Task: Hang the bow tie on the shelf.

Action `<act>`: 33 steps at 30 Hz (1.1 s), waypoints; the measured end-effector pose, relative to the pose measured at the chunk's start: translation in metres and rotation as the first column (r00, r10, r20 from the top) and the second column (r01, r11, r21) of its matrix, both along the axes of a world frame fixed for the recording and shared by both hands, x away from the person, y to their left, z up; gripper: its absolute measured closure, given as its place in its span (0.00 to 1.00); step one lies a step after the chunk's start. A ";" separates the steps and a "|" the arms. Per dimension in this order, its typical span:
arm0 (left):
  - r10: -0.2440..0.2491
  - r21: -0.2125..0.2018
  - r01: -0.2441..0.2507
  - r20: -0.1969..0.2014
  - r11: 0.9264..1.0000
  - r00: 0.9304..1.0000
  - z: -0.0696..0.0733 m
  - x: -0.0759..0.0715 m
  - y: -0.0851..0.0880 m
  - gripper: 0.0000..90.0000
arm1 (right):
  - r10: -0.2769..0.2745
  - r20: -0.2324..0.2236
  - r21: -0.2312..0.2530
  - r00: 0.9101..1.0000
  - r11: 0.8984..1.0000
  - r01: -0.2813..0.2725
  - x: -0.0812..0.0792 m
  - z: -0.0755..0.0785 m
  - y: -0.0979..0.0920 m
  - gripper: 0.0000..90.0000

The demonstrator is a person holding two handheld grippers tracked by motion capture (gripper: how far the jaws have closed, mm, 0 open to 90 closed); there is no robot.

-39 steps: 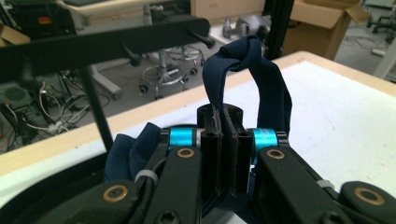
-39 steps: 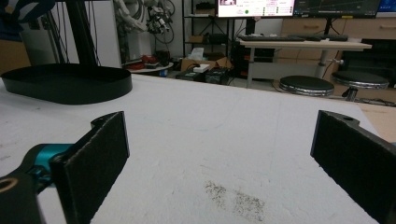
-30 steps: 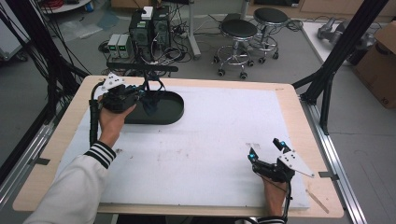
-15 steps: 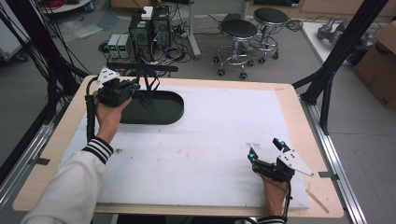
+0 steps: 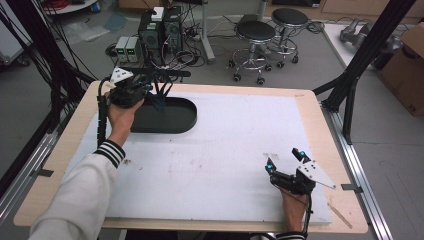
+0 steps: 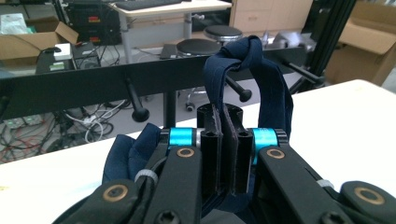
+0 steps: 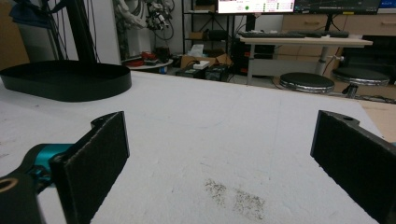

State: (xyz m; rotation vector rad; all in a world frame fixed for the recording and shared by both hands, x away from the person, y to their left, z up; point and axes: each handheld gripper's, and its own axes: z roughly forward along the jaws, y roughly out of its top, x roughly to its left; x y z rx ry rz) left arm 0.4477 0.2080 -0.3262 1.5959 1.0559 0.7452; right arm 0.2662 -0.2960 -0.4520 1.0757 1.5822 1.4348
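The left gripper point(image 5: 150, 90) is seen at the far left corner of the table point(image 5: 310, 107) in the high view, held over the far end of a black oval tray point(image 5: 172, 120). In the left gripper view its jaws are pressed together on a dark blue cloth point(image 6: 254, 70); a loop of the cloth rises above the jaw tips, and more of it is bunched below and to the left of the jaws. Whether the cloth's lower part touches the tray cannot be told. A black rack with pegs point(image 6: 135, 109) is seen just beyond the cloth at the table's far edge. The right gripper point(image 5: 285, 162) is held near the table's near right edge, well apart from the tray, over the white mat point(image 5: 240, 135). In the right gripper view its jaws are spread wide, with nothing between them but bare mat and a grey smudge point(image 7: 236, 196). The tray is seen there far off at upper left. The left forearm is covered by a white sleeve point(image 5: 80, 195) with a striped cuff.
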 end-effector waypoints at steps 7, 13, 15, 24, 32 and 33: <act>0.036 0.027 -0.035 -0.034 0.999 0.999 -0.012 0.009 -0.002 0.95 | 0.001 0.006 -0.003 1.000 1.000 -0.001 0.000 0.000 0.000 0.04; 0.049 0.045 -0.047 -0.051 0.998 0.998 -0.020 0.015 -0.003 0.95 | 0.002 0.008 -0.001 1.000 1.000 -0.002 0.000 0.000 -0.001 0.04; 0.046 0.043 -0.044 -0.052 0.998 0.998 -0.021 0.016 -0.004 0.95 | 0.003 0.007 0.000 1.000 1.000 -0.003 0.000 0.000 -0.001 0.04; 0.043 0.065 -0.039 -0.064 0.997 0.997 -0.032 0.019 -0.010 0.95 | 0.003 0.007 0.000 1.000 1.000 -0.003 0.000 0.000 -0.001 0.04; 0.049 0.068 -0.045 -0.067 0.997 0.997 -0.039 0.018 -0.008 0.91 | 0.005 0.009 0.000 1.000 1.000 -0.005 0.000 0.000 -0.001 0.04; 0.052 0.062 -0.048 -0.065 0.997 0.997 -0.039 0.018 -0.007 0.90 | 0.004 0.009 -0.002 1.000 1.000 -0.004 0.000 0.000 -0.001 0.04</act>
